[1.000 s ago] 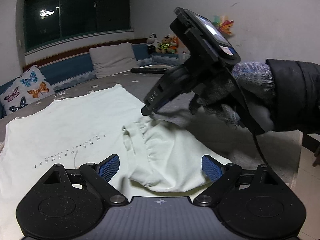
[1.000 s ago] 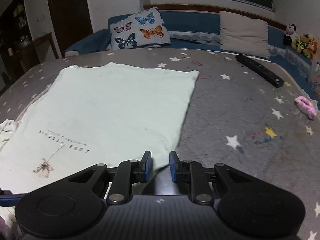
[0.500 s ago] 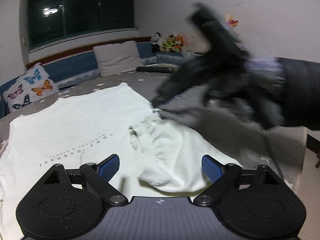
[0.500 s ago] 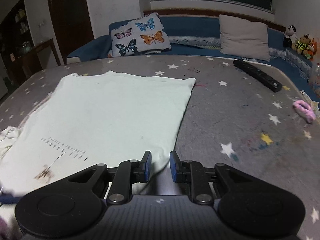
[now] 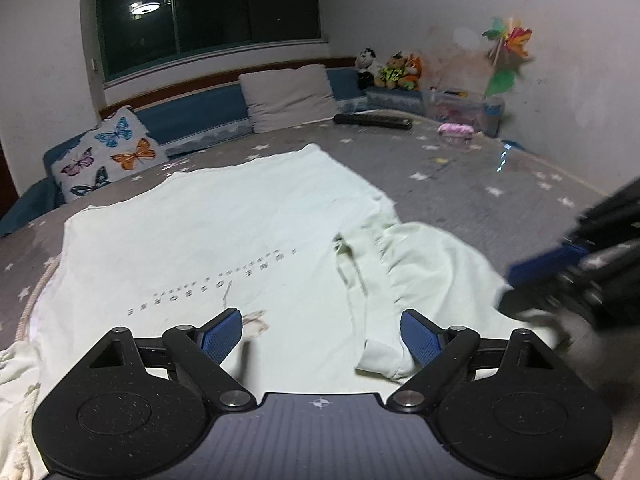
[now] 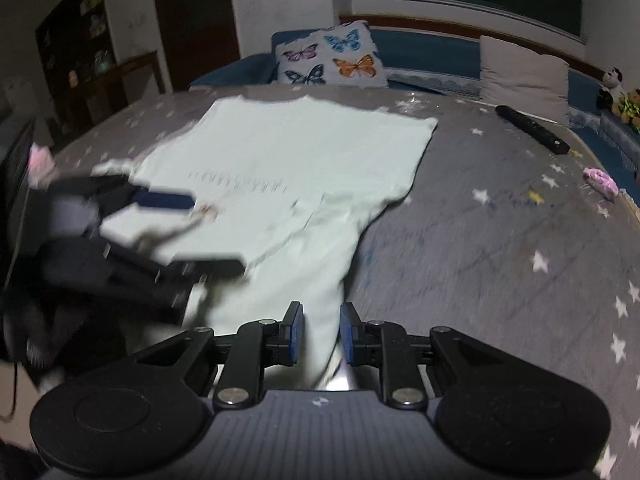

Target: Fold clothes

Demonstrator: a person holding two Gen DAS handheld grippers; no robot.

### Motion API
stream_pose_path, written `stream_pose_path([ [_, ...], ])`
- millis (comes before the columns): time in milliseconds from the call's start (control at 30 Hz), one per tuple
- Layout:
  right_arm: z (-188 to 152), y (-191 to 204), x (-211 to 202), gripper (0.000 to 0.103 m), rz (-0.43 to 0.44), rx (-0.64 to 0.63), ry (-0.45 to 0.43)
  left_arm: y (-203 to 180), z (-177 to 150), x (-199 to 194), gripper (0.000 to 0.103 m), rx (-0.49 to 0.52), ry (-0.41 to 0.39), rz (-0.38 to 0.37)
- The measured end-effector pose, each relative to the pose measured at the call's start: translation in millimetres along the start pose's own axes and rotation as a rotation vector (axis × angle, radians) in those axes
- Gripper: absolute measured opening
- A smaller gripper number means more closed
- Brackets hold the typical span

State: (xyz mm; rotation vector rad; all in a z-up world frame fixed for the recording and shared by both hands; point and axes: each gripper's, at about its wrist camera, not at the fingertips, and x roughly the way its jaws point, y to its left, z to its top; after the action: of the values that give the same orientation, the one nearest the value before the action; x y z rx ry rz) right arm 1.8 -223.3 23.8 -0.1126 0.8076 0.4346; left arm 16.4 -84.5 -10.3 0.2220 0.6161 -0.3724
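A pale green t-shirt [image 5: 208, 232] with small dark lettering lies spread on the grey star-patterned bed. Its right sleeve [image 5: 424, 264] is bunched and pulled out to the right. My left gripper [image 5: 322, 334] is open and empty, just above the shirt's near edge. My right gripper [image 6: 320, 334] has its jaws close together with the sleeve cloth [image 6: 316, 280] between them. In the left wrist view the right gripper [image 5: 576, 264] shows blurred at the right edge. In the right wrist view the left gripper [image 6: 176, 232] shows blurred at the left.
A butterfly pillow [image 5: 108, 156] and a grey pillow [image 5: 288, 96] lean at the bed's far side. A black remote [image 5: 372, 120] and a pink item [image 5: 456, 130] lie on the bed at the back right. Stuffed toys [image 5: 392, 70] sit in the corner.
My right gripper has swung from the shirt's far right side to the near right, taking the sleeve with it. The left gripper stays open and has shifted slightly.
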Motion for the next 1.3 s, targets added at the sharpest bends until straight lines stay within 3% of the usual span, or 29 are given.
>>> stream_pose_path([
  [300, -13, 9, -16, 0.02, -0.055, -0.069, 0.016, 3, -1, -6, 0.088, -0.013, -0.015, 0.02],
  [600, 26, 10, 1, 0.02, -0.054, -0.098, -0.107, 3, -2, -7, 0.088, -0.024, -0.015, 0.029],
  [800, 26, 14, 33, 0.02, -0.042, -0.13, -0.034, 8, -3, -7, 0.089, -0.036, -0.016, 0.022],
  [1067, 40, 21, 35, 0.024, -0.05, -0.16, -0.061, 15, -6, -26, 0.089, -0.064, -0.049, 0.023],
  [1300, 46, 31, 55, 0.034, -0.061, -0.206, -0.011, 51, -24, -61, 0.093, -0.133, -0.066, 0.118],
])
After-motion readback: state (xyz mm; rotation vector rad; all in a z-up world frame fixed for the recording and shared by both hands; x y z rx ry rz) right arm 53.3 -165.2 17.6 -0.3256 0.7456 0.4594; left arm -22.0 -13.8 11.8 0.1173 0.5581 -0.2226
